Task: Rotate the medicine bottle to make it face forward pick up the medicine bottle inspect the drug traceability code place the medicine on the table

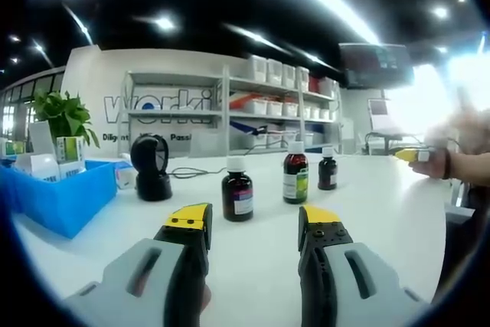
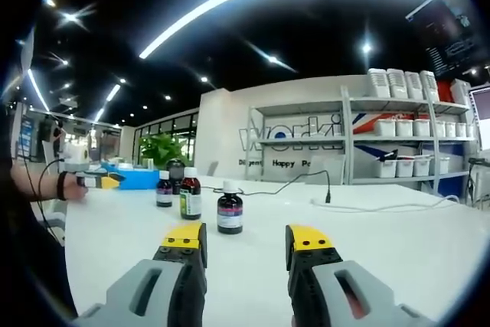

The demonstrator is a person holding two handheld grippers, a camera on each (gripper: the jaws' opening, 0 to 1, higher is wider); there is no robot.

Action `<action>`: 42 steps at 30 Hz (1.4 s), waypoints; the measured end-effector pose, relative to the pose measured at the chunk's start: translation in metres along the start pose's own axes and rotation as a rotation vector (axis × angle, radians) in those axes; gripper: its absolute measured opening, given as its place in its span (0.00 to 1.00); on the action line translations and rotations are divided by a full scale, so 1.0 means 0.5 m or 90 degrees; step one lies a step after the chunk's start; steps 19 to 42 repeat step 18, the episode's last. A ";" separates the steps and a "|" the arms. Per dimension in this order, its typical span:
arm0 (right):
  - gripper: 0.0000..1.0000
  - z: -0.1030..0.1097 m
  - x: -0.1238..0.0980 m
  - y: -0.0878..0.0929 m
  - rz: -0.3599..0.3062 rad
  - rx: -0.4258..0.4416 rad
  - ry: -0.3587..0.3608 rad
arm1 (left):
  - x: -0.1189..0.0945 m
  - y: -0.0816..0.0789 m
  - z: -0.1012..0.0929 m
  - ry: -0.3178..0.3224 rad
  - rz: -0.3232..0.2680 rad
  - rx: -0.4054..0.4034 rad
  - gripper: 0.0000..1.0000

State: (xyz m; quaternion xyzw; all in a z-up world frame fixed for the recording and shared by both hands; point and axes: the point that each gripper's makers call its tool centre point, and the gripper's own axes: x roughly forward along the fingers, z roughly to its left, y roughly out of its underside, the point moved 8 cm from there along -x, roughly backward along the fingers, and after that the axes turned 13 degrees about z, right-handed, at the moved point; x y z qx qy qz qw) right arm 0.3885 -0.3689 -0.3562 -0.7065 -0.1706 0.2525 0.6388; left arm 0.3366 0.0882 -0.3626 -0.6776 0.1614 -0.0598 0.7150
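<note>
Three dark medicine bottles stand on the white table [image 1: 367, 220]. In the left gripper view, the white-capped bottle with a purple-white label [image 1: 237, 189] is nearest. The red-capped bottle with a green label [image 1: 295, 173] and a small white-capped bottle [image 1: 328, 169] stand further right. My left gripper [image 1: 254, 223] is open, just short of the nearest bottle, holding nothing. In the right gripper view the same row runs from the purple-label bottle [image 2: 230, 212] leftwards to the green-label bottle [image 2: 190, 194] and the small bottle [image 2: 164, 189]. My right gripper [image 2: 246, 241] is open and empty, short of the purple-label bottle.
A black scanner stand [image 1: 151, 168] sits left of the bottles, its cable [image 2: 306, 181] trailing across the table. A blue bin [image 1: 57, 197] of medicine boxes stands at the left. A hand with a yellow-tipped gripper [image 1: 417, 155] rests at the table's far side [image 2: 98, 181]. Shelves [image 1: 253, 105] line the back.
</note>
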 end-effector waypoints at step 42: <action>0.35 0.001 -0.001 -0.001 -0.002 -0.001 0.004 | 0.000 0.000 -0.002 0.003 0.002 0.004 0.36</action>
